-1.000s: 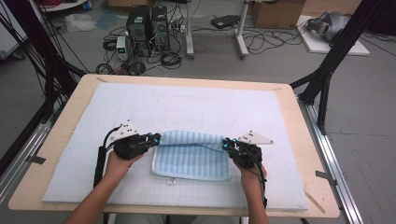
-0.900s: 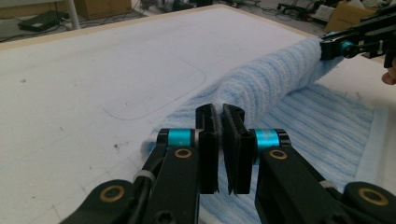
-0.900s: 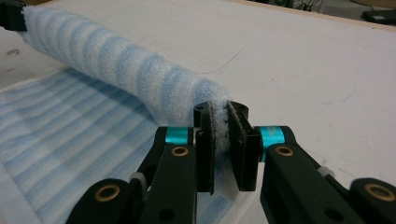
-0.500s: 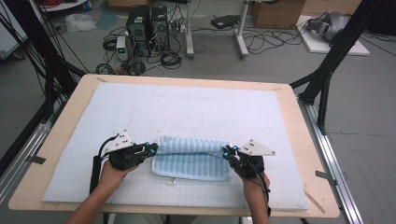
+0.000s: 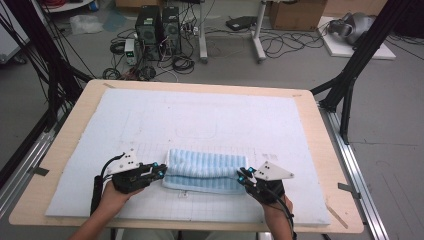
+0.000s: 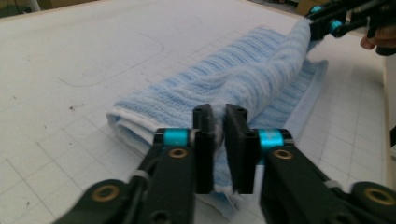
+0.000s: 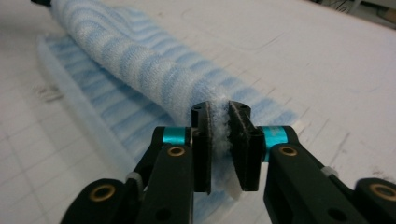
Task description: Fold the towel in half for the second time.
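The blue striped towel [image 5: 202, 171] lies folded lengthwise on the white gridded mat [image 5: 210, 115] that covers the wooden counter [image 5: 325, 150], close to the near edge and roughly centred between the sides. Its top layer is bunched into a raised roll along the length, with a flat layer showing beneath it on the near side. The left gripper [image 5: 159, 170] pinches the towel's left end; in the left gripper view its narrow jaws have terry cloth pressed between them [image 6: 219, 135], having just eased apart slightly. The right gripper [image 5: 243, 176] clamps the right end the same way [image 7: 220, 133], its jaws also just loosened a little, cloth between the pads. Beyond the towel the mat is broad and open toward the far edge and both sides. Off the counter, on the floor beyond, stand computer towers [image 5: 157, 25], tangled cables [image 5: 280, 45] and a cardboard box [image 5: 295, 12], well apart from the work.
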`<act>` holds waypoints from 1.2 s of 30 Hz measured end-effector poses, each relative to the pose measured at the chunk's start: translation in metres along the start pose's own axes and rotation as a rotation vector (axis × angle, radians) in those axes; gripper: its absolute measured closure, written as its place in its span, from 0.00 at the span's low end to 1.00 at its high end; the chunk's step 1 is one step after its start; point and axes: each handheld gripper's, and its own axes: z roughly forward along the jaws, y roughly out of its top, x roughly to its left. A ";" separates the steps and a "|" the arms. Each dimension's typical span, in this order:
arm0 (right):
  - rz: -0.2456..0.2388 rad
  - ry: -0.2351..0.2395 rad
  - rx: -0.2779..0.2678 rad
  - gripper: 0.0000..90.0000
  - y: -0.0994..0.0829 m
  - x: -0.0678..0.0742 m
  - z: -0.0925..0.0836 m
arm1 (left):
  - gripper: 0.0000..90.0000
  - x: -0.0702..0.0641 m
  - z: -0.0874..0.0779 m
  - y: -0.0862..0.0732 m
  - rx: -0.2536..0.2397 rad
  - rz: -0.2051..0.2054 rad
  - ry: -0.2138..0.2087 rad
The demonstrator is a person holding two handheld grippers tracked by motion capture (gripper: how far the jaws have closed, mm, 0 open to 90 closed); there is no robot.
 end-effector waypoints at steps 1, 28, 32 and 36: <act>-0.005 0.002 0.007 0.82 -0.001 0.001 -0.001 | 0.79 0.002 -0.002 0.001 0.000 -0.031 -0.010; 0.065 0.020 0.105 0.63 -0.011 -0.009 0.013 | 0.69 0.007 0.032 -0.007 0.217 -0.036 0.027; 0.087 0.002 0.058 0.75 0.000 -0.017 0.015 | 0.69 0.008 0.032 -0.006 0.219 -0.039 0.025; 0.112 -0.041 0.077 0.77 0.007 -0.029 0.040 | 0.70 0.009 0.033 -0.005 0.225 -0.035 0.019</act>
